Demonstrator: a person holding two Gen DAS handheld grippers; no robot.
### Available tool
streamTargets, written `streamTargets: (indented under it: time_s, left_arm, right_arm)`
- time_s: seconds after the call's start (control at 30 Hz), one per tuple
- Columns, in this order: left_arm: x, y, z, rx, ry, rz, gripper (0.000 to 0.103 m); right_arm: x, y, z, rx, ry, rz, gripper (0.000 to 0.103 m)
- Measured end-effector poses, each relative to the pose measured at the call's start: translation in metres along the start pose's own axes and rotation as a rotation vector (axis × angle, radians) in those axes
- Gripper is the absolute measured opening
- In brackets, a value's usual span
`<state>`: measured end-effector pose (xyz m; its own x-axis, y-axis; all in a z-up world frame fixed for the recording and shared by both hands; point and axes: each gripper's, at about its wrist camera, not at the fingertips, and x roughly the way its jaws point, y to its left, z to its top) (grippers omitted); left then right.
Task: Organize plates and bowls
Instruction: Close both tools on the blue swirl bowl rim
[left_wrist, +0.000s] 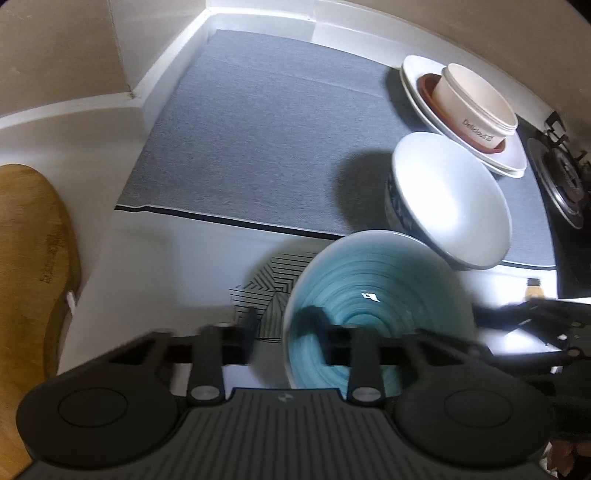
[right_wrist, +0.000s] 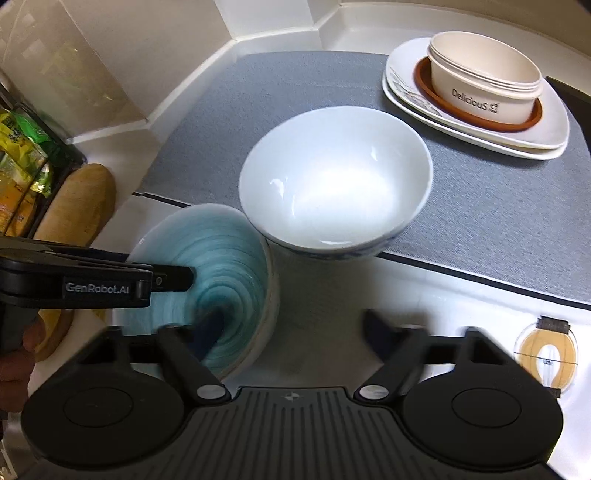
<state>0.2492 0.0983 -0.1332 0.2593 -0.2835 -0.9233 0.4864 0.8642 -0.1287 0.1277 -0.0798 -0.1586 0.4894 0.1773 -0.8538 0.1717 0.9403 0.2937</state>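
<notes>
Because the teal bowl (left_wrist: 365, 314) sits on the white counter (right_wrist: 424, 295) just short of the grey mat (left_wrist: 258, 147), touching the white bowl (right_wrist: 332, 184), we bring both claws to its rim: our left gripper (left_wrist: 286, 325) straddles the near-left edge, jaws narrowed, though blur hides whether the pads press. Our right gripper (right_wrist: 295, 326) is half open, one finger inside the bowl, gripping nothing. We judge the stacked cream bowls (right_wrist: 484, 81) and plates (right_wrist: 546, 140) mark where it belongs.

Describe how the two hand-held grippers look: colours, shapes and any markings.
Both are matte black plastic. Each has two round discs, a ribbed grey panel with a small emblem, and silver pivot pins. The left gripper carries white "GenRobot.AI" lettering on its side. The right gripper has dark fingers.
</notes>
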Motion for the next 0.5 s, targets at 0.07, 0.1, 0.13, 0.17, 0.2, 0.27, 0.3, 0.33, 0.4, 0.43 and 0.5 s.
streamTargets:
  time_s: [0.07,0.1,0.13,0.17,0.2,0.27,0.3,0.33,0.4,0.43,0.5]
  left_arm:
    - [-0.001,0.0,0.0,0.0,-0.005,-0.018,0.017]
    - [-0.001,0.0,-0.001,0.007,-0.01,-0.019,0.017]
    - [-0.001,0.001,-0.002,0.006,-0.014,-0.023,0.016]
    - [-0.001,0.004,-0.002,0.001,-0.017,-0.031,0.014]
    - [-0.002,0.006,-0.003,-0.005,-0.018,-0.041,0.014]
    - [-0.007,0.009,-0.005,-0.013,-0.021,-0.054,0.012]
    - [-0.008,0.01,-0.006,-0.012,-0.023,-0.053,0.012]
    - [-0.009,0.01,-0.007,-0.01,-0.027,-0.049,0.012]
    - [-0.013,0.01,-0.008,-0.016,-0.03,-0.044,0.012]
    - [-0.015,0.011,-0.01,-0.024,-0.032,-0.044,0.012]
    - [-0.023,0.012,-0.015,-0.041,-0.035,-0.042,0.011]
  right_arm:
    - [0.001,0.001,0.0,-0.008,0.017,0.055,0.024]
    - [0.001,0.004,0.0,-0.016,0.015,0.06,0.021]
    - [0.001,0.008,0.0,-0.034,0.012,0.045,0.021]
    - [0.001,0.01,0.0,-0.042,0.011,0.04,0.021]
    - [0.002,0.01,0.0,-0.037,0.011,0.044,0.02]
    - [0.002,0.006,0.001,-0.021,0.017,0.051,0.019]
    - [0.002,0.006,0.002,-0.019,0.019,0.051,0.018]
    - [0.002,0.007,0.002,-0.02,0.021,0.054,0.018]
    - [0.001,0.009,0.002,-0.028,0.022,0.062,0.018]
    - [0.001,0.01,0.002,-0.033,0.023,0.066,0.018]
    - [-0.001,0.012,0.002,-0.043,0.021,0.078,0.018]
